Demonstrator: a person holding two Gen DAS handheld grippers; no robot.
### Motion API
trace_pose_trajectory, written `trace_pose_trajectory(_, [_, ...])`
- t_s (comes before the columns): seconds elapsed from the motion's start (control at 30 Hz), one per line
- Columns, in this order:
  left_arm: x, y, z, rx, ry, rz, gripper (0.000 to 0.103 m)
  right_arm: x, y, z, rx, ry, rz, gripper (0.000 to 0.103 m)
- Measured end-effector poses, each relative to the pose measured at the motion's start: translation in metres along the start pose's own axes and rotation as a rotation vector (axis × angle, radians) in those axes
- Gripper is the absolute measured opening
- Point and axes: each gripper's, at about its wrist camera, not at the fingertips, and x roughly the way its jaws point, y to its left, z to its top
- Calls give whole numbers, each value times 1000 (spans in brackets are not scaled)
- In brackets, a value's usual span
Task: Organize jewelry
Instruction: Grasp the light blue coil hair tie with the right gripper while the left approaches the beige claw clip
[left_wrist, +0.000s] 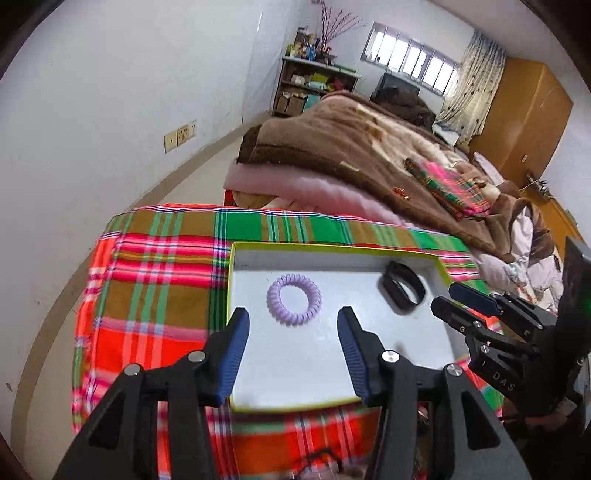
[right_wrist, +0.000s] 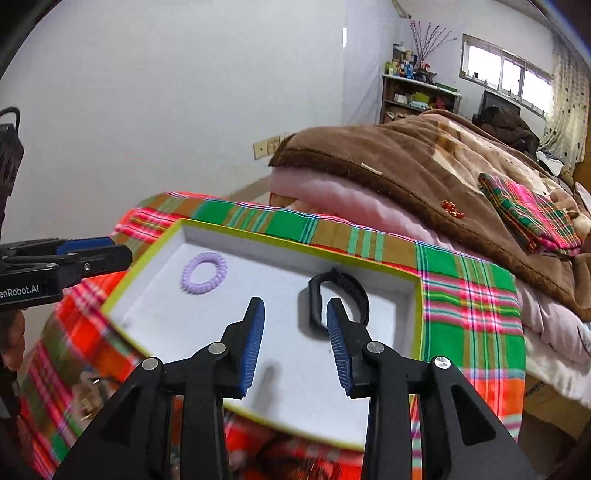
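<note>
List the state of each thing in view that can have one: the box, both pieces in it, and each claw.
Box: open, no lid on, resting on the plaid cloth.
Purple coil hair tie: lying flat in the box, untouched.
Black band: lying in the box, apart from the hair tie.
Left claw: open, empty, over the box.
Right claw: open, empty, near the black band.

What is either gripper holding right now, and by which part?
Nothing. The left gripper and right gripper are both open and empty, above the white-lined, green-rimmed box.
</note>
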Motion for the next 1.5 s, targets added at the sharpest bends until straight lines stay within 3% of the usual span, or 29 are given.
trace_pose_trajectory(0.33, [-46,7,-51,-58,-50,-1,55,-53,26,-54,-5,-41,136,36])
trace_pose_trajectory(0.63, [-64,19,-99,-94,-58,9,56,-60,64,-99,-73,6,303,36])
trace_pose_trajectory(0.77, [-62,25,-114,-112,-42,24,56,-58,80,-107,-115,18,331,36])
trace_pose_trajectory(1.2, [-65,34,-137,-121,-24,28,56,-37,104,-121,-196,77,256,36])
trace_pose_trajectory(1.33, [-60,36,-137,-114,-11,27,56,-37,108,-124,-225,75,230,23])
trace_pose_trajectory(1.5, [-52,35,-135,-90,8,28,56,-34,107,-127,-232,81,223,20])
